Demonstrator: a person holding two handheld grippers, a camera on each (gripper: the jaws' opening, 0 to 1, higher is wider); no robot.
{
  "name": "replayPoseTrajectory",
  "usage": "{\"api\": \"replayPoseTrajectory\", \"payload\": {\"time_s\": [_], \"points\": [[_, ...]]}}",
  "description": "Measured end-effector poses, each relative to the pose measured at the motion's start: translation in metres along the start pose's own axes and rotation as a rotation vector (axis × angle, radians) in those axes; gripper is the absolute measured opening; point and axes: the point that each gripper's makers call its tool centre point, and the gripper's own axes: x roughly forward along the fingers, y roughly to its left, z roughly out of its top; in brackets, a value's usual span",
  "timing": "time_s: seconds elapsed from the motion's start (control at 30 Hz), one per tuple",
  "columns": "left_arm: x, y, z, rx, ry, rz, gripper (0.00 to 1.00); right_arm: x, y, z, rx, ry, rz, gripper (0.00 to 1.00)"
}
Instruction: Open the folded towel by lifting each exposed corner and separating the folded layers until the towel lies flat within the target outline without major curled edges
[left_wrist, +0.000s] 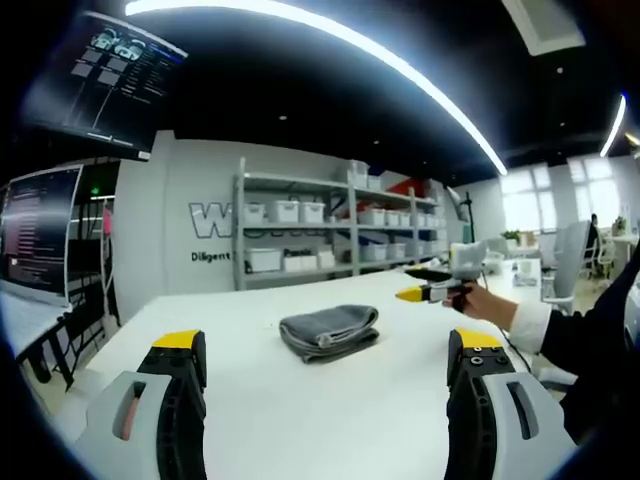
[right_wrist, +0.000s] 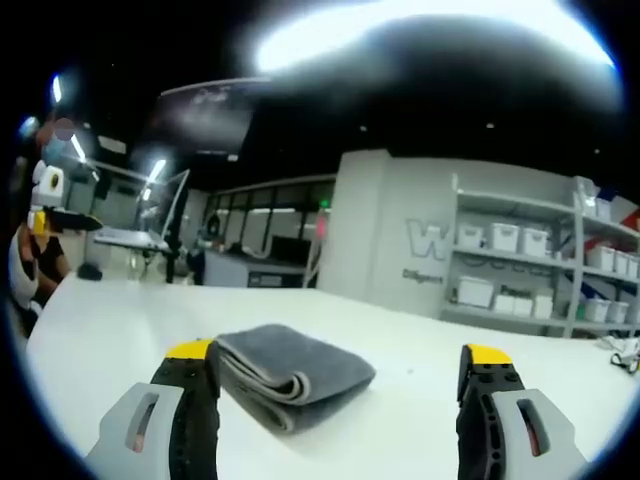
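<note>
Towel (left_wrist: 329, 331), grey and folded in layers, lies on the white table (left_wrist: 300, 420), well in from its edges. Left gripper (left_wrist: 328, 362) hangs short of it with jaws spread wide and empty. Right gripper (right_wrist: 338, 372) is also spread and empty, its left jaw just beside the towel's folded edge.

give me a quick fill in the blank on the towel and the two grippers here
1. The grey towel on the white table lies ____, not spread flat.
2. The left gripper has its jaws ____, with nothing between them.
3. In the right gripper view, the towel lies beside that gripper's ____ jaw.
4. The right gripper is ____ too.

Missing words: folded; open; left; open
</note>
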Motion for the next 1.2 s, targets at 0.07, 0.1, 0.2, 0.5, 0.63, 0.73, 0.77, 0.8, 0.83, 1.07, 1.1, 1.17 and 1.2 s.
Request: {"api": "replayPoseTrajectory", "payload": {"time_s": [0.07, 0.1, 0.2, 0.5, 0.63, 0.73, 0.77, 0.8, 0.83, 1.07, 1.1, 1.17, 1.2], "points": [[0.0, 0.0, 0.0, 0.002, 0.001, 0.001, 0.99, 0.0, 0.0, -0.001, 0.011, -0.004, 0.0, 0.98], [0.0, 0.0, 0.0, 0.001, -0.001, 0.0, 0.99, 0.0, 0.001, 0.0, 0.021, -0.011, 0.007, 0.99], [-0.001, 0.0, 0.001, -0.014, -0.009, -0.013, 0.98, 0.003, 0.007, -0.001, 0.015, -0.025, 0.026, 0.99], [-0.012, 0.009, 0.01, -0.022, -0.048, 0.022, 0.99, 0.008, 0.013, -0.018, -0.019, 0.023, 0.032, 0.99], [-0.012, 0.007, 0.009, -0.022, -0.04, 0.012, 0.99, 0.008, 0.014, -0.026, -0.021, 0.05, 0.033, 0.99], [-0.011, 0.008, 0.007, -0.021, -0.029, 0.016, 0.99, 0.009, 0.015, -0.033, -0.037, 0.077, 0.03, 0.99], [-0.011, 0.008, 0.006, -0.02, -0.026, 0.017, 0.99, 0.008, 0.015, -0.033, -0.043, 0.078, 0.027, 0.99], [-0.011, 0.008, 0.005, -0.018, -0.023, 0.017, 0.99, 0.008, 0.015, -0.034, -0.045, 0.082, 0.027, 0.98], [-0.012, 0.008, 0.005, -0.014, -0.018, 0.014, 0.99, 0.008, 0.016, -0.035, -0.042, 0.086, 0.028, 0.98], [-0.011, 0.004, 0.001, -0.02, -0.004, -0.009, 0.99, 0.01, 0.019, -0.049, -0.063, 0.137, 0.02, 0.97], [-0.012, 0.002, 0.002, -0.018, -0.001, -0.02, 0.99, 0.01, 0.019, -0.051, -0.065, 0.142, 0.018, 0.97], [-0.012, -0.002, 0.003, -0.004, 0.007, -0.034, 0.99, 0.01, 0.019, -0.054, -0.069, 0.157, 0.016, 0.97], [-0.012, -0.003, 0.004, -0.001, 0.008, -0.035, 0.99, 0.01, 0.018, -0.056, -0.072, 0.164, 0.015, 0.97]]}}
